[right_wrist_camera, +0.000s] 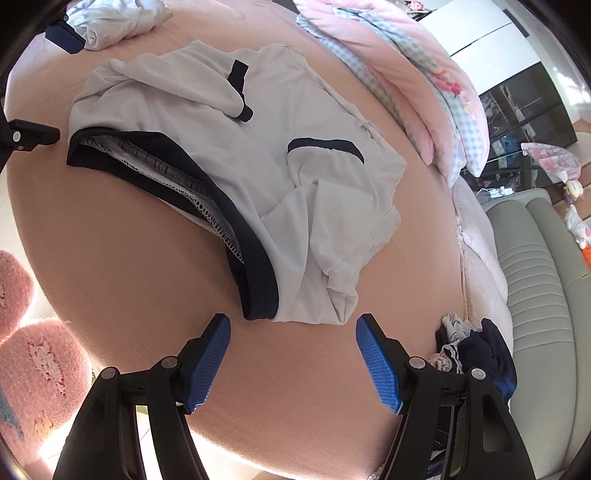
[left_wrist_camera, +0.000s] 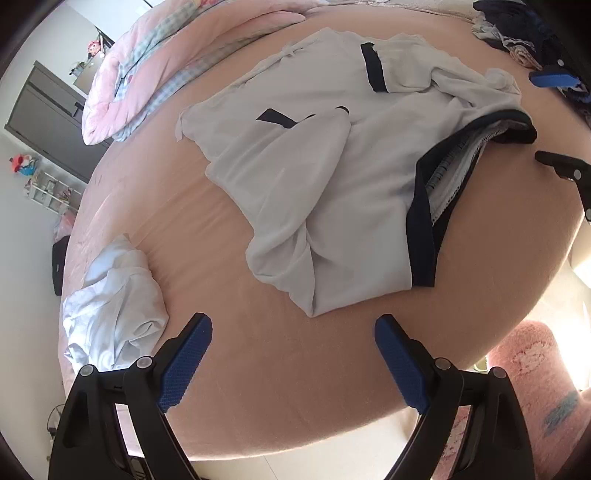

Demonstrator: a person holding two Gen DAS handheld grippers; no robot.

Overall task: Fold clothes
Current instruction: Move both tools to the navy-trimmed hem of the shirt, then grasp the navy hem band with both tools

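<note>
Left wrist view: at the left we see a crumpled pale blue-white cloth [left_wrist_camera: 114, 306] lying on the pink bedsheet [left_wrist_camera: 280, 369], near the bed's edge. Our left gripper [left_wrist_camera: 293, 363] hangs above bare sheet with its jaws spread wide and nothing between them. Further on, in the middle of the bed, lies the white garment with dark navy trim [left_wrist_camera: 332, 184], rumpled, one sleeve folded across its front and its navy hem band turned up toward the right. Behind it sits a bunched pink quilt with a blue checked lining [left_wrist_camera: 155, 70]. At the far right a pile of dark clothes [left_wrist_camera: 517, 33] rests by the bed's edge, beside our right gripper.

In the right wrist view, a fluffy pink rug [right_wrist_camera: 40, 362] shows at the left on the floor. Our right gripper [right_wrist_camera: 293, 360] has its jaws spread too, empty, just short of the garment's near corner. A grey-green ribbed sofa [right_wrist_camera: 546, 295] stands at the right.
</note>
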